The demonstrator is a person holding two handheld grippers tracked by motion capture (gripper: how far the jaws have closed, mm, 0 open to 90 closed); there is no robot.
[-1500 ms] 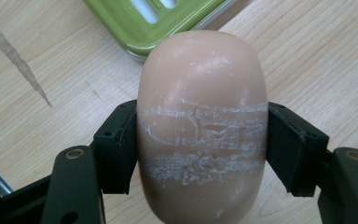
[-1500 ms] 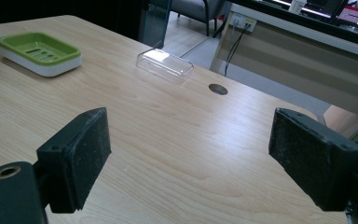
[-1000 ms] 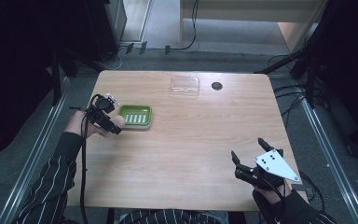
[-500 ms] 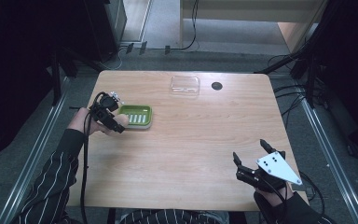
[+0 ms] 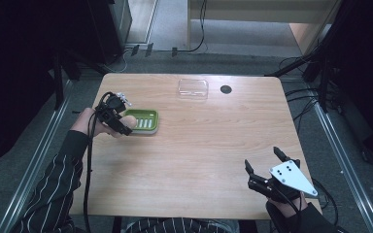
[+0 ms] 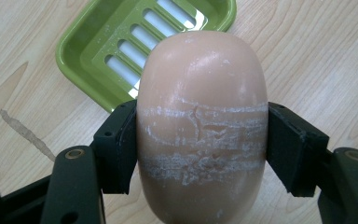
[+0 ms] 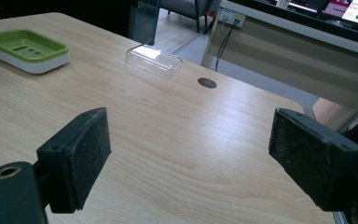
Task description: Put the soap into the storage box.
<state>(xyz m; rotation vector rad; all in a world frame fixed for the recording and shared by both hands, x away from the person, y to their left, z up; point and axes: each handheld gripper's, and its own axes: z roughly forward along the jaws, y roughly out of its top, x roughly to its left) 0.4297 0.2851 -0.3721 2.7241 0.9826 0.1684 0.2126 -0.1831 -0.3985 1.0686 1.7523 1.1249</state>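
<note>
A pale pink bar of soap [image 6: 201, 126], scuffed with white streaks, is clamped between the two black jaws of my left gripper [image 6: 200, 144]. Just beyond it lies a green slotted soap dish [image 6: 140, 42] on the wooden table. In the high view the left gripper [image 5: 121, 125] hovers at the dish's [image 5: 145, 121] left end, the soap [image 5: 130, 122] showing at its tip. My right gripper [image 5: 264, 170] stands open near the table's front right edge, nothing between its jaws. In the right gripper view the dish [image 7: 25, 49] sits at the far left.
A clear plastic lid [image 5: 193, 89] lies at the back of the table, seen also as the lid [image 7: 154, 59] in the right gripper view. A round cable hole [image 5: 226, 89] is beside it. Cables trail on the floor around the table.
My left gripper has shifted slightly right and nearer, bringing the soap to the left end of the dish. The right gripper has drifted a little toward the front edge.
</note>
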